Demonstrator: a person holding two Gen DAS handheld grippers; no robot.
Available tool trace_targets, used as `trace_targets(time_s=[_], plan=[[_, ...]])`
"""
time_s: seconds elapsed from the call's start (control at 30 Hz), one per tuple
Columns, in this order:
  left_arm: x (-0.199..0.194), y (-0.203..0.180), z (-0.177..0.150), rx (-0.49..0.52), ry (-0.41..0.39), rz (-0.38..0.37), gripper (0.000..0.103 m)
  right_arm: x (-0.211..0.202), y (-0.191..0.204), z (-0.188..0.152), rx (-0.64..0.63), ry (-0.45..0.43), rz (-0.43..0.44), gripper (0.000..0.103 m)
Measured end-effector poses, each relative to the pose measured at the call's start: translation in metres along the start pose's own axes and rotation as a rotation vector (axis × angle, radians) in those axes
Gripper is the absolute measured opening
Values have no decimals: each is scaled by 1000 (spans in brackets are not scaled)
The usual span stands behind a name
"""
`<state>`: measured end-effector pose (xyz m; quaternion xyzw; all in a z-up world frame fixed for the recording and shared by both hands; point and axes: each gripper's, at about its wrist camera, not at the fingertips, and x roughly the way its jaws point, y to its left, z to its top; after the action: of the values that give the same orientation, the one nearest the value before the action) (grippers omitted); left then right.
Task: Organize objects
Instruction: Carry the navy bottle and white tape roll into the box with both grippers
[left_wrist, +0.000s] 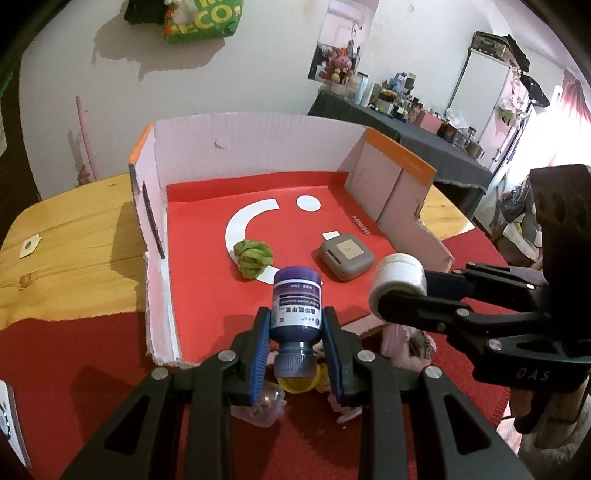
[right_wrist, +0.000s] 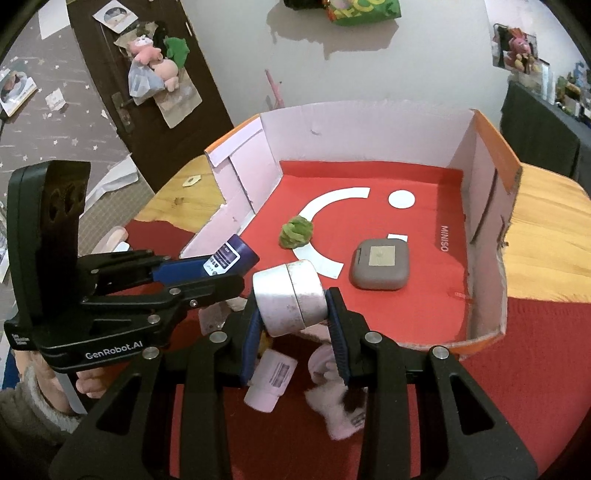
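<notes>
Left gripper (left_wrist: 295, 325): clamped on bottle (left_wrist: 295, 302), upside down, above box (left_wrist: 258, 147) front edge.
Right gripper (right_wrist: 295, 314): clamped on jar (right_wrist: 290, 297), beside bottle.
Handling: both likely light, rigid, slick; grip bodies mid-height.

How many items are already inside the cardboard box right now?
2. A crumpled green ball lies on the white arc of the pink-walled cardboard box, and a rounded grey case sits to its right. Nothing else shows inside.

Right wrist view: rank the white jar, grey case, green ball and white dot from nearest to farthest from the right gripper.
1. White jar, clamped in the right gripper.
2. Grey case, right, on the box floor.
3. Green ball, left of centre.
4. White dot, toward the back wall.
</notes>
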<state>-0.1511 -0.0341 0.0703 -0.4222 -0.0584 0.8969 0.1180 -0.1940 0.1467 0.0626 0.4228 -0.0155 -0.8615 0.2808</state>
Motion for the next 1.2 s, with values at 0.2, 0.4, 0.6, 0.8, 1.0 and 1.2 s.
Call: trace_targets(time_s=[0.2,0.4,0.6,0.8,1.0,1.2], plan=[[13,4,8,18,40,4,29,16,-5,5,-4,44,7,32],[25,8,12,31,74,6,29,31,-10,7,-1,87,14,32],[36,13,15,26,106,-8,29,39,-16,10,9,109,18,32],[45,16,16,25,127,-8,29,50,-19,11,6,143,11,32],[53,20,17,16,141,-7,29,57,-25,11,19,159,14,32],[59,21,20,14,147,-6,29,61,-29,12,20,167,10,32]])
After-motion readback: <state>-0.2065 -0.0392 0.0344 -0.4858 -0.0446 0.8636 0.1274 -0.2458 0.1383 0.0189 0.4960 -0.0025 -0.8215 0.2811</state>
